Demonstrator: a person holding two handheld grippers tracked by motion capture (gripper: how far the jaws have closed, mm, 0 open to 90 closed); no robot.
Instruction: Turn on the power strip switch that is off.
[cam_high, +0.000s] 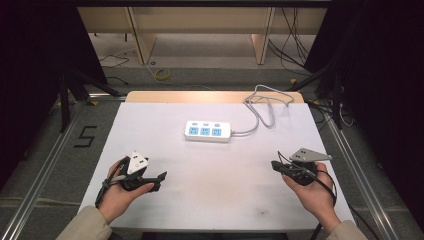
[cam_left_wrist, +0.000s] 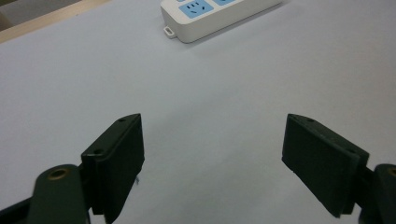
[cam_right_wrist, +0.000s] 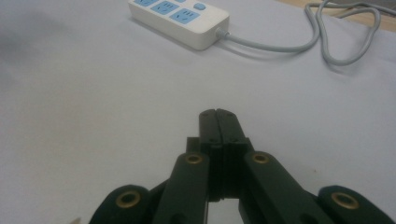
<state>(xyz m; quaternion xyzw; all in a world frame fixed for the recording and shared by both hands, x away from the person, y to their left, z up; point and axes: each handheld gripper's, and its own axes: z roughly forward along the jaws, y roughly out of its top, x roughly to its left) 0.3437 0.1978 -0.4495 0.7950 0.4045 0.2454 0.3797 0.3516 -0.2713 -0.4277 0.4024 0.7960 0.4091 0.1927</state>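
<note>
Jaws: left gripper (cam_left_wrist: 212, 158) spread wide, holding nothing | right gripper (cam_right_wrist: 218, 122) pressed together, holding nothing | power strip (cam_high: 208, 131) well apart

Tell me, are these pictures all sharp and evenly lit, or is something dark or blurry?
High view: table brightly lit, surroundings nearly black. Left gripper view: jaws dark and soft-edged, power strip fairly crisp. Right gripper view: the shut jaws are dark, the grey cable slightly soft; no harsh glare.

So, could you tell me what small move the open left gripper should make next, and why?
Probably ease the left gripper forward toward the power strip. Its jaws stand wide apart with nothing between them, the strip lies untouched ahead of it, and the right gripper is shut and empty.
</note>
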